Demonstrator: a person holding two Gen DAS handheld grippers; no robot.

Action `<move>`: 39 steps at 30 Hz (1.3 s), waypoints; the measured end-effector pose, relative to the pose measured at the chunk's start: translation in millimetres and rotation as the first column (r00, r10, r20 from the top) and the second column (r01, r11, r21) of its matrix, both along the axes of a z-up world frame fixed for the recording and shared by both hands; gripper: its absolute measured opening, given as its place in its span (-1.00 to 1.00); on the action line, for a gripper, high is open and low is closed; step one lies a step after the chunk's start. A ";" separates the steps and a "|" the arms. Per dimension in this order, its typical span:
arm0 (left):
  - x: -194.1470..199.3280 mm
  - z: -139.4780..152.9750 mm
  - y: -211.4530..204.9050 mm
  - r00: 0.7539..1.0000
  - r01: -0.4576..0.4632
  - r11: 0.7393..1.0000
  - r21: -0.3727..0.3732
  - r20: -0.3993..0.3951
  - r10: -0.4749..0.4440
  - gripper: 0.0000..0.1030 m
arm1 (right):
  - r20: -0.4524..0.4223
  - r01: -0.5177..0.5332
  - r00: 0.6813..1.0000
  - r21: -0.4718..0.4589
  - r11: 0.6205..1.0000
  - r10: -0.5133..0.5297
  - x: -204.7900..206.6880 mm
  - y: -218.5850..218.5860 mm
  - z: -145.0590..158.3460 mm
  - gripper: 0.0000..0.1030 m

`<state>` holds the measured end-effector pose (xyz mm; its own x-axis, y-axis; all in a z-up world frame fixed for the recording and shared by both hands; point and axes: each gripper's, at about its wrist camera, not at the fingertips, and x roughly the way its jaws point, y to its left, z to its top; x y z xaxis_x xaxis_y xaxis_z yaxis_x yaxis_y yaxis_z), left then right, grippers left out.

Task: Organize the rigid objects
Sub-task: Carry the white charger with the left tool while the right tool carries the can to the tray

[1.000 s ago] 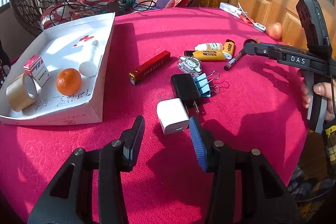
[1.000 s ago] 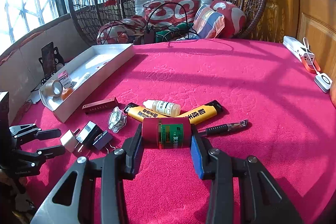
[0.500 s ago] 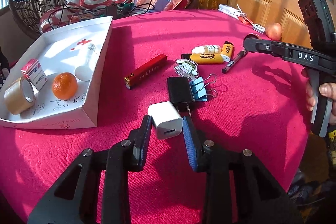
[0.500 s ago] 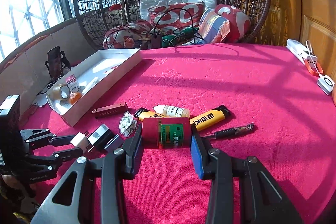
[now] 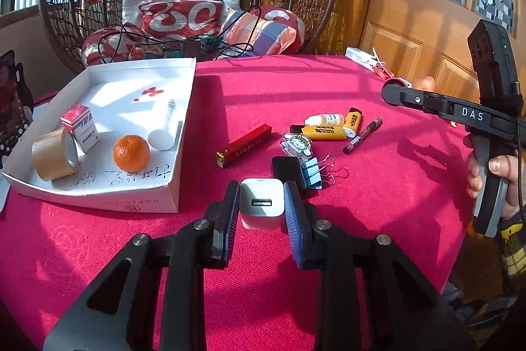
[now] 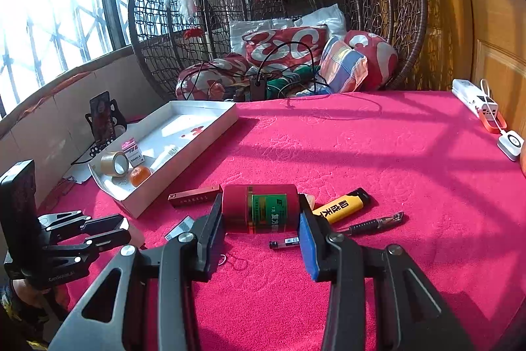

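My left gripper (image 5: 261, 187) has a white USB charger (image 5: 261, 208) between its pads, just off the red tablecloth; the jaws are still closing and both pads press its sides. My right gripper (image 6: 259, 207) is shut on a red canister with a green label (image 6: 241, 203), held lying sideways above the cloth. A white cardboard tray (image 5: 108, 203) stands to the left with an orange (image 5: 131, 153), a tape roll (image 5: 54, 155), a small carton (image 5: 80, 127) and a white tube (image 5: 164, 127) inside. In the right wrist view the tray (image 6: 210, 134) lies far left.
Loose on the cloth: a red bar lighter (image 5: 245, 145), a black charger (image 5: 285, 166), a blue binder clip (image 5: 312, 173), a cartoon charm (image 5: 297, 145), yellow lighters (image 5: 323, 132), a dropper bottle (image 5: 325, 119), a pen (image 5: 361, 135). A wicker chair with cushions (image 6: 286, 45) stands behind the table.
The left jaws closed onto the white charger and raised it off the cloth. The right gripper rose with the red canister, uncovering a small pen refill beneath.
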<state>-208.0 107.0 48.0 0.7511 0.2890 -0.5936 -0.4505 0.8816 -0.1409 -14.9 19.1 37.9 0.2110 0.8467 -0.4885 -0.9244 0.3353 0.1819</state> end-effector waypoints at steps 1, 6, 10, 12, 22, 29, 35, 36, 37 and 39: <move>-2.1 2.5 0.6 1.000 -0.004 1.000 0.002 0.009 0.004 -0.49 | 0.000 -0.003 1.000 0.006 1.000 0.003 -1.3 0.0 1.8 -0.22; -8.9 10.2 1.5 0.999 -0.015 1.000 0.009 0.037 0.015 -0.49 | 0.010 -0.021 1.000 0.031 0.999 0.021 -8.9 1.9 10.4 -0.23; -12.6 15.6 1.7 0.998 -0.025 1.000 0.019 0.051 0.024 -0.49 | 0.026 -0.044 0.999 0.038 0.998 0.043 -15.0 10.1 19.5 -0.23; -15.3 19.1 2.6 0.998 -0.033 0.999 0.024 0.060 0.031 -0.49 | 0.043 -0.060 0.997 0.043 0.997 0.058 -20.0 15.8 26.0 -0.22; -35.4 46.3 19.6 0.987 -0.106 0.993 0.053 0.124 0.099 -0.49 | 0.123 -0.141 0.984 0.071 0.987 0.131 -47.9 46.7 55.8 -0.22; -45.2 65.3 48.8 0.973 -0.173 0.983 0.059 0.165 0.161 -0.49 | 0.091 -0.185 0.980 0.071 0.980 0.178 -54.2 75.0 70.0 -0.22; -52.3 65.3 95.2 0.957 -0.246 0.969 -0.002 0.157 0.244 -0.49 | 0.019 -0.235 0.972 0.037 0.971 0.235 -63.5 110.1 68.3 -0.22; -52.3 63.6 103.2 0.954 -0.261 0.965 -0.009 0.153 0.259 -0.49 | -0.007 -0.243 0.970 0.033 0.970 0.243 -64.6 118.2 66.0 -0.22; -51.7 61.2 111.2 0.949 -0.277 0.961 -0.017 0.150 0.276 -0.49 | -0.037 -0.252 0.967 0.031 0.967 0.253 -65.7 126.3 63.6 -0.22; -49.9 58.2 125.8 0.943 -0.294 0.955 -0.041 0.149 0.297 -0.49 | -0.084 -0.266 0.960 0.023 0.964 0.267 -68.9 142.9 57.6 -0.22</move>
<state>-257.9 232.8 106.2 0.7154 0.5019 -0.4862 -0.6622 0.7091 -0.2423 -83.8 162.0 95.4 -0.0648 0.8722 -0.4848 -0.9608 0.0767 0.2664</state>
